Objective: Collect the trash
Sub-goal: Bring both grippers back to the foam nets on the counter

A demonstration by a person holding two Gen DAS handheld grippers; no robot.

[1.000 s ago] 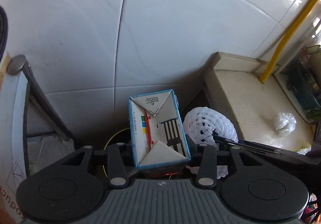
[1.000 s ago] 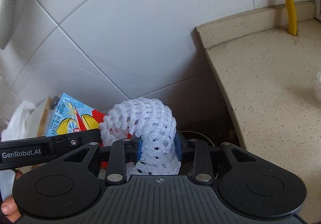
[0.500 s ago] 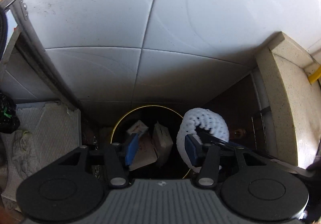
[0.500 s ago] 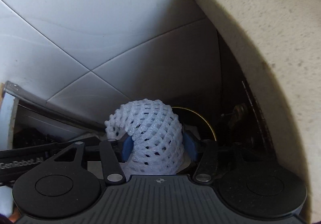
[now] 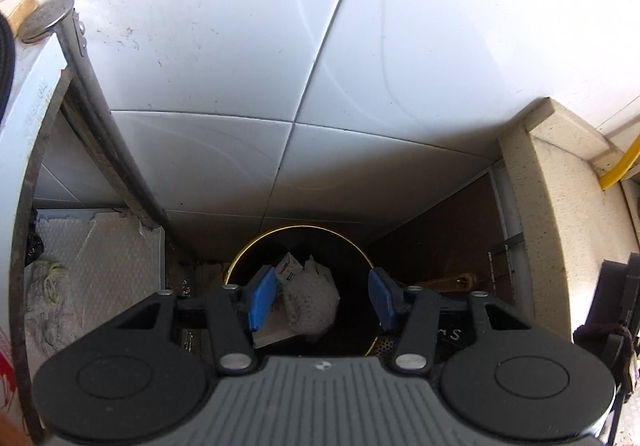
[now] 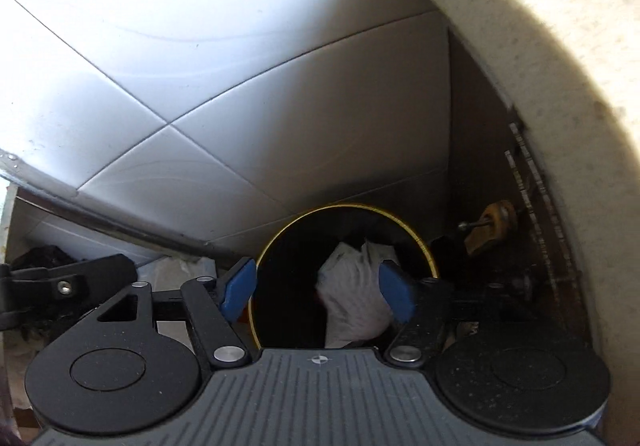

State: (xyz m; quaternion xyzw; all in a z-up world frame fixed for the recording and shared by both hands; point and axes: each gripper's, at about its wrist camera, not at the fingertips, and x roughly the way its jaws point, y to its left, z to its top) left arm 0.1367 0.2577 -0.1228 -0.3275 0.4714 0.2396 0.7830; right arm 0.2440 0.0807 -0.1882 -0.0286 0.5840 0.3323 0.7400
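Both pairs of blue-padded fingers stand spread wide with nothing between them. Left gripper (image 5: pixel 322 300) and right gripper (image 6: pixel 318 288) each hang above the round black bin with a yellow rim (image 5: pixel 256 246) (image 6: pixel 280 234), at lower centre of both frames. White foam mesh fruit sleeve (image 5: pixel 312 306) (image 6: pixel 352 306) lies inside the bin, below the fingers and apart from them. Small white printed carton (image 5: pixel 289 267) lies just beside it in the bin. Tiled white wall (image 5: pixel 320 66) fills the upper frame; speckled beige stone counter edge (image 5: pixel 560 206) stands at right.
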